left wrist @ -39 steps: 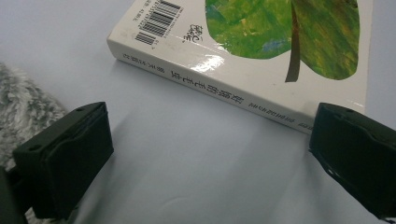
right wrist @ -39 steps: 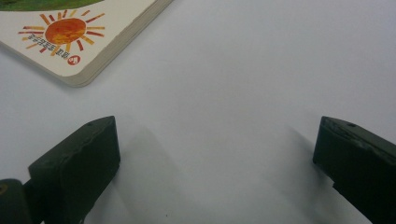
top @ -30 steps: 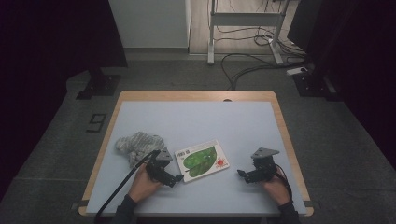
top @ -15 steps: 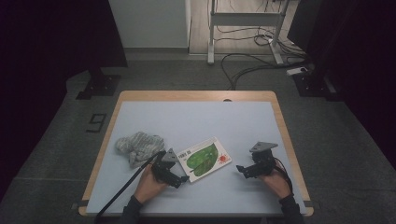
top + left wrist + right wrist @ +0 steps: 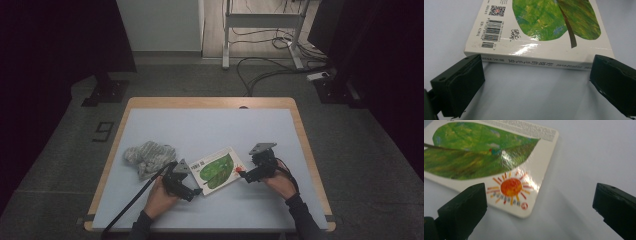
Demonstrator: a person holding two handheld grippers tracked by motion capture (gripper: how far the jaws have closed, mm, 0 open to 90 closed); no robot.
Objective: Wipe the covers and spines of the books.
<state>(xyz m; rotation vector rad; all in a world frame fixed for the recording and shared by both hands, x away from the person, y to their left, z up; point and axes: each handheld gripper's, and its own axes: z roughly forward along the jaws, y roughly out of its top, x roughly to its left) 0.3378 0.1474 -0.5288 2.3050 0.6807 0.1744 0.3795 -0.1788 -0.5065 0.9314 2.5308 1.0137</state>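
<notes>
A thin hardcover picture book (image 5: 216, 170) with a big green leaf on its cover lies flat on the pale blue table top (image 5: 210, 130). My left gripper (image 5: 196, 191) is at the book's near left edge. In the left gripper view the white spine (image 5: 534, 61) with printed characters runs across just beyond my open left gripper (image 5: 537, 73), whose jaws are spread about as wide as the spine is long. My right gripper (image 5: 244, 174) is at the book's right corner. There it (image 5: 539, 195) stands open, and the corner with an orange sun (image 5: 511, 188) lies between the jaws, nearer the left one.
A crumpled grey cloth (image 5: 149, 156) lies left of the book, close to my left hand. A cable trails from the left gripper to the table's near edge (image 5: 200, 227). Dark floor with cables and a metal stand lies beyond the wooden far rim (image 5: 210, 102).
My right gripper has moved forward and left, up to the book's sun corner. The left gripper has edged slightly right towards the spine. The book and cloth have stayed put.
</notes>
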